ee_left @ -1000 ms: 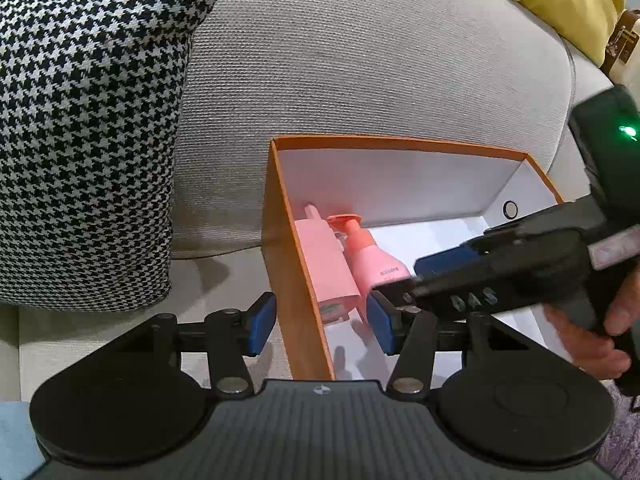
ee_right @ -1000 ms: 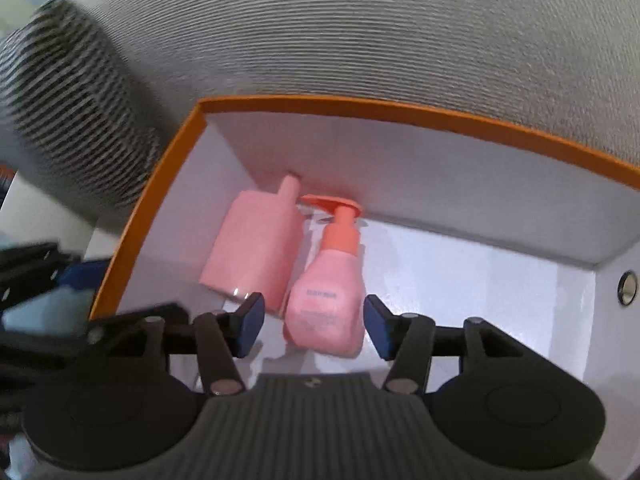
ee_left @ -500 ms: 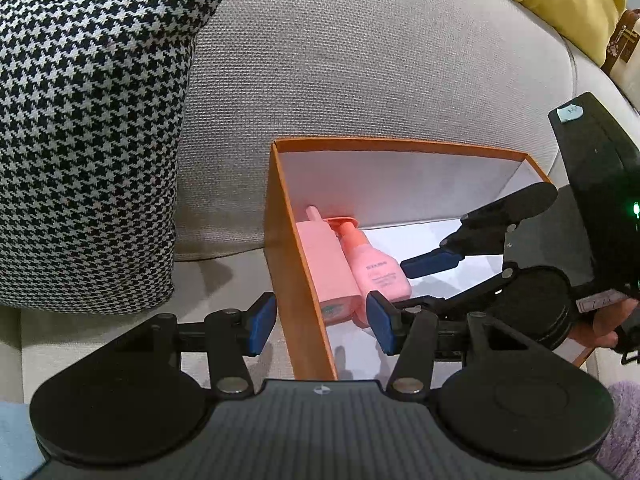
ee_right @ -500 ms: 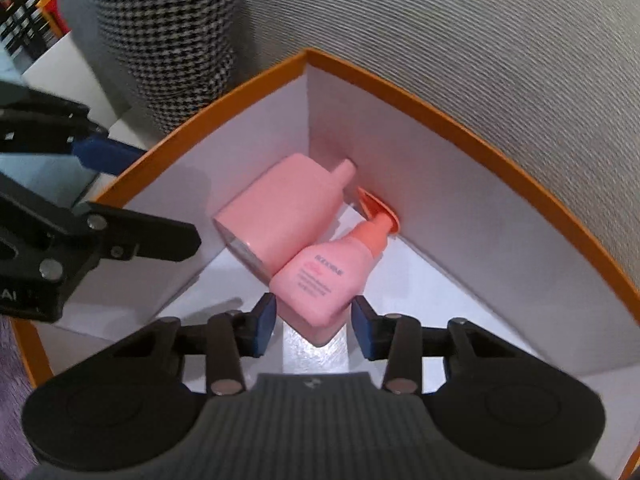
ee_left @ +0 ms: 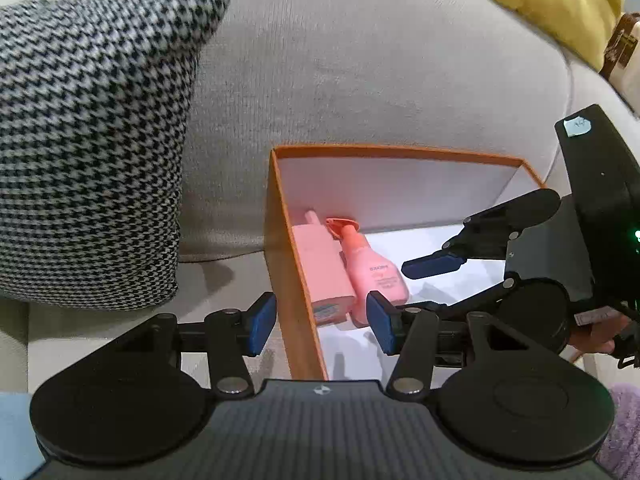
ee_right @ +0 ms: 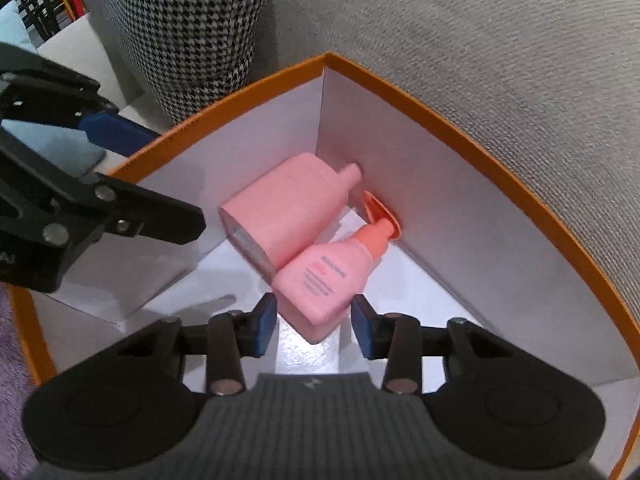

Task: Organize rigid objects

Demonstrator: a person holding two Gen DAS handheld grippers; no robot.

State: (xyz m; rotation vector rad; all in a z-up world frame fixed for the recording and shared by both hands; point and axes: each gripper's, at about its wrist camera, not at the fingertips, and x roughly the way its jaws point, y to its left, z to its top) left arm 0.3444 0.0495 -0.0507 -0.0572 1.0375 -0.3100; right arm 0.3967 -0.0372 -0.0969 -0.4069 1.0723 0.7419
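An orange box with a white inside rests on the sofa seat. Two pink bottles lie side by side in its far left corner: a flat one and a pump bottle. My left gripper is open and straddles the box's left wall without touching it. My right gripper is inside the box, open. The base of the pump bottle lies between its tips, beside the flat bottle. The pads do not visibly press on it. In the left wrist view one right finger shows; the other is hidden.
A black-and-white houndstooth cushion leans on the grey sofa back left of the box. A yellow cushion sits at the top right. A person's hand holds the right gripper. Purple fuzzy fabric lies at the lower right.
My right gripper has rolled, drawn back from the bottles toward the box's right side, and its fingers stand a little narrower. The left gripper and both bottles have stayed put.
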